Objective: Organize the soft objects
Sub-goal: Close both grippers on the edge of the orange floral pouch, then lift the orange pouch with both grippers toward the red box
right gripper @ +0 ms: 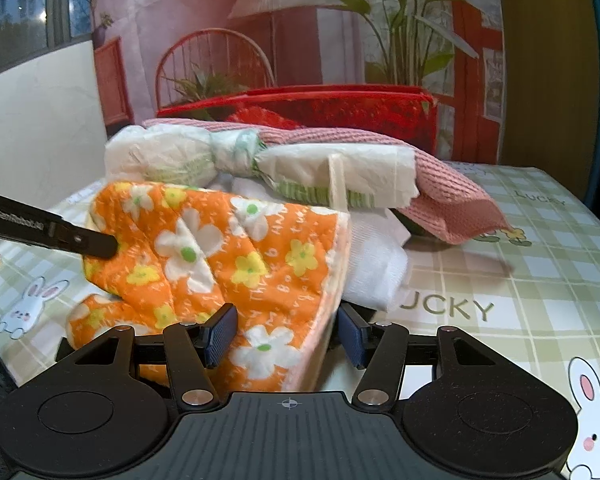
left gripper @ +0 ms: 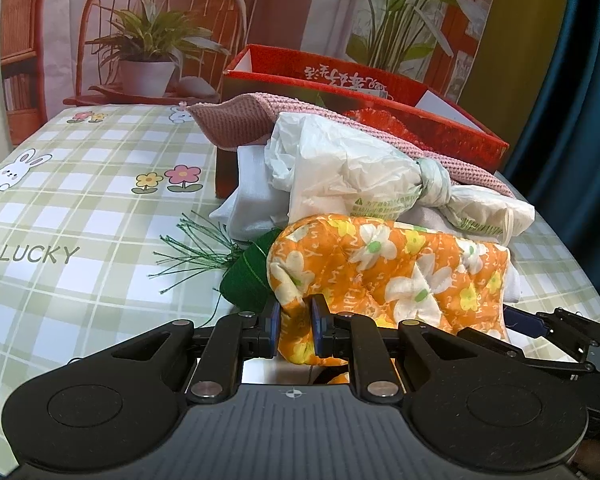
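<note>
In the left wrist view, we see our left gripper [left gripper: 296, 326] at the lower centre of the frame, its jaws clenched on a fold at the near end of the orange flowered mitt [left gripper: 380, 264]. We judge the pinch is taken at the mitt's edge so the cloth can be lifted off the heap. The mitt lies on top of the pile in the middle of the frame, leaning on a white cloth [left gripper: 252, 200], with a knotted plastic bag [left gripper: 360, 168] above it and a pink knitted cloth [left gripper: 236, 120] draped behind. A green bundle with loose threads [left gripper: 242, 276] sits just left of the mitt. The red box [left gripper: 380, 92] stands behind the heap in the upper middle, probably where the soft things belong. The right gripper [left gripper: 548, 326] shows only in part at the right edge, and what lies under the mitt is hidden.

In the right wrist view, our right gripper [right gripper: 286, 334] at the lower centre stands released, its blue pads either side of the mitt's [right gripper: 220, 256] pale-trimmed hem without pressing it. It seems placed to take a second hold. The left gripper [right gripper: 60, 236] reaches in from the left edge, its tip against the mitt; its pads are hidden there. The tablecloth [right gripper: 520, 300] is bare at lower right. The box's [right gripper: 340, 108] inside cannot be made out.
</note>
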`<state>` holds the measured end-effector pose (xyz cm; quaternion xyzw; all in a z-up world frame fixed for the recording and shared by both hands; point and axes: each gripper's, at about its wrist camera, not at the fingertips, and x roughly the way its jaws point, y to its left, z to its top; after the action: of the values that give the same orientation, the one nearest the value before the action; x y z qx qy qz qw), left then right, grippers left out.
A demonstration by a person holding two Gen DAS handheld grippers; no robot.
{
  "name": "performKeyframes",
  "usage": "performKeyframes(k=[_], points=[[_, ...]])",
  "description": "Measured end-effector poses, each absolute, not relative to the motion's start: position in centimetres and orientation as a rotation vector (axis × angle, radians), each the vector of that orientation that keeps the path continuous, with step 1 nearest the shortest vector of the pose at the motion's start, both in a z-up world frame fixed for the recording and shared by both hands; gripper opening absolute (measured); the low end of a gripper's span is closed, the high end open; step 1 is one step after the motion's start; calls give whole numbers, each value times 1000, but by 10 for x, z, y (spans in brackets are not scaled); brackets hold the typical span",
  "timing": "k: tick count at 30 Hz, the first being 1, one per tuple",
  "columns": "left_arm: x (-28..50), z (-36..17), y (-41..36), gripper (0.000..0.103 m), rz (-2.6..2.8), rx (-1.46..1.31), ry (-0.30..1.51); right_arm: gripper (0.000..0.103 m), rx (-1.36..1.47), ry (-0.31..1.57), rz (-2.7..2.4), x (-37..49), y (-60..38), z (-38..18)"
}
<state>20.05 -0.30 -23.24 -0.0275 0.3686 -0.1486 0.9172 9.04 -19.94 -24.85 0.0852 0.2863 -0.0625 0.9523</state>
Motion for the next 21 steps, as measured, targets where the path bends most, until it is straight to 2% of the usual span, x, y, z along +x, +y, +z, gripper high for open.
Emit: performKeyframes(k=[4, 7, 10, 12, 13, 15, 21], points=[[201, -233, -3, 17, -306, -58, 758, 53, 183, 583, -122, 90, -199, -248], [201, -233, -1, 17, -313, -74, 757, 45, 202, 566, -117, 88, -201, -246], [200, -231, 1, 14, -317, -91, 746, 33, 226, 537, -120, 82, -203, -239], [198, -227, 1, 13, -324, -93, 732, 18, 250, 520, -125, 79, -206, -235], [197, -224, 0, 13, -332, -93, 720, 14, 258, 507, -122, 77, -207, -232], [193, -217, 0, 12, -342, -86, 690, 10, 257, 485, -112, 73, -206, -226], [179, -184, -2, 12, -368, -69, 574, 8, 231, 384, -63, 58, -199, -196]])
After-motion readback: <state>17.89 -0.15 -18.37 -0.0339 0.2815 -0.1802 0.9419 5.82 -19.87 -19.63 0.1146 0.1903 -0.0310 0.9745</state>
